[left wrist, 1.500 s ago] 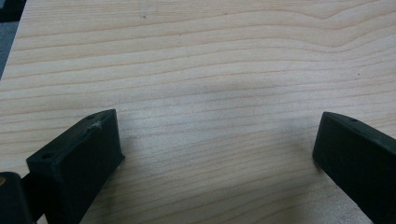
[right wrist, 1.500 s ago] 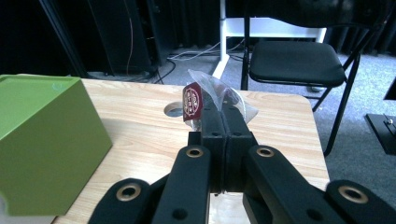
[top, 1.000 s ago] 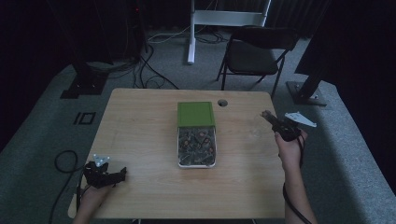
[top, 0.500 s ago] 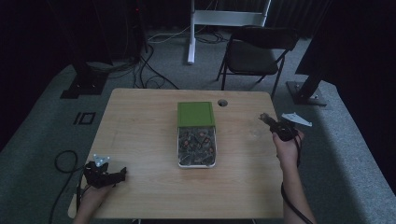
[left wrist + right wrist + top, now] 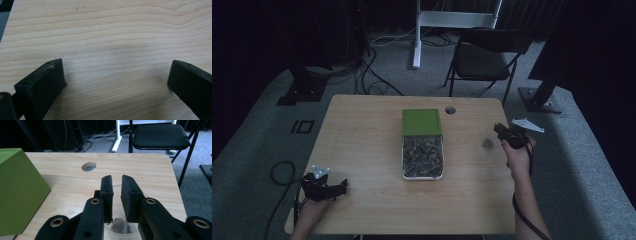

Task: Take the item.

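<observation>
From the high view, my right gripper (image 5: 507, 134) sits just right of a small clear cup (image 5: 487, 144). In the right gripper view, the cup (image 5: 121, 227) lies under the jaws, which have just been opening, slightly apart and empty. In the left gripper view, my left gripper (image 5: 115, 80) gapes wide, far off.

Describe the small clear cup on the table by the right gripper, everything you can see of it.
The small clear cup looks like thin see-through plastic, round, standing upright on the wooden table near its right edge, to the right of the open tray. In the right gripper view its rim shows just below the jaws, with a few reddish-brown bits inside; what they are is too unclear to tell. The right gripper sits directly above it, its jaws having just been opening a little, with nothing between the tips. Whether they touch the rim cannot be told.
</observation>
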Demonstrator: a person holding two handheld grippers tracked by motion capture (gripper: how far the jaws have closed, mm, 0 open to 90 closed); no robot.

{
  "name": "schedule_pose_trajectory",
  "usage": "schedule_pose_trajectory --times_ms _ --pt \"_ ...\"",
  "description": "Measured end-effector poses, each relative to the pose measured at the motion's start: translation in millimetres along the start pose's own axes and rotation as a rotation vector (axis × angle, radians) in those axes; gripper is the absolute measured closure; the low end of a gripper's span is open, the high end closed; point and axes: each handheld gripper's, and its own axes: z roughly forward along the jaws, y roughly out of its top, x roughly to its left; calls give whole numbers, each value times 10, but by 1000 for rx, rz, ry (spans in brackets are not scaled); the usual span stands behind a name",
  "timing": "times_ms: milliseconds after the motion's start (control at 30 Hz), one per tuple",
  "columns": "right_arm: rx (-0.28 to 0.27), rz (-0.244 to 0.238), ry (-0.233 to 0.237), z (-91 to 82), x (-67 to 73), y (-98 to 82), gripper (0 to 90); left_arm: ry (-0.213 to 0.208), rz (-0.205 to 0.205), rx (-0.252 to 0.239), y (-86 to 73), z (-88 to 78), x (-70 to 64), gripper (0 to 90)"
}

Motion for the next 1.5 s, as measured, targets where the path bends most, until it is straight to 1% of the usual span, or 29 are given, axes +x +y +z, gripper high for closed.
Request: schedule_pose_trajectory --times_ms 67,100,167,200,233,267,333,367,400,467,500,533,600,633,733,800,867,900,933,967,1067,1100,1400,1500 --pt "-3 -5 0 -7 5 4 768 0 0 0 0 0 0 17" --pt "1 -14 5 -27 22 11 734 0 0 0 0 0 0 17" --pt "1 -17 7 -37 32 10 722 0 0 0 0 0 0 17" --pt "8 -25 19 -58 51 5 679 0 0 0 0 0 0 17" --pt "8 -25 19 -58 51 5 679 0 0 0 0 0 0 17" --pt "15 -32 31 -75 72 -8 628 0 0 0 0 0 0 17" --pt "13 -37 39 -94 94 -17 560 0 0 0 0 0 0 17" --pt "13 -37 39 -94 94 -17 560 0 0 0 0 0 0 17" --pt "12 -41 39 -117 121 -22 489 0 0 0 0 0 0 17" --pt "15 -49 40 -135 142 -25 444 0 0 0 0 0 0 17" --pt "15 -49 40 -135 142 -25 444 0 0 0 0 0 0 17" --pt "18 -63 42 -149 167 -30 387 0 0 0 0 0 0 17" --pt "18 -70 37 -156 179 -33 375 0 0 0 0 0 0 17" --pt "18 -69 35 -175 191 -37 344 0 0 0 0 0 0 17" --pt "15 -64 35 -190 199 -46 329 0 0 0 0 0 0 17" --pt "16 -62 32 -212 213 -75 291 0 0 0 0 0 0 17" --pt "15 -61 29 -217 217 -85 287 0 0 0 0 0 0 17" --pt "16 -58 27 -230 225 -109 261 0 0 0 0 0 0 17" --pt "16 -58 27 -230 225 -109 261 0 0 0 0 0 0 17" --pt "15 -53 22 -247 227 -137 240 0 0 0 0 0 0 17" --pt "15 -50 22 -264 227 -155 240 0 0 0 0 0 0 17" --pt "9 -35 25 -290 225 -173 239 0 0 0 0 0 0 17" --pt "21 -33 19 -380 207 -268 220 0 0 0 0 0 0 17" --pt "29 -35 16 -407 200 -328 210 0 0 0 0 0 0 17"
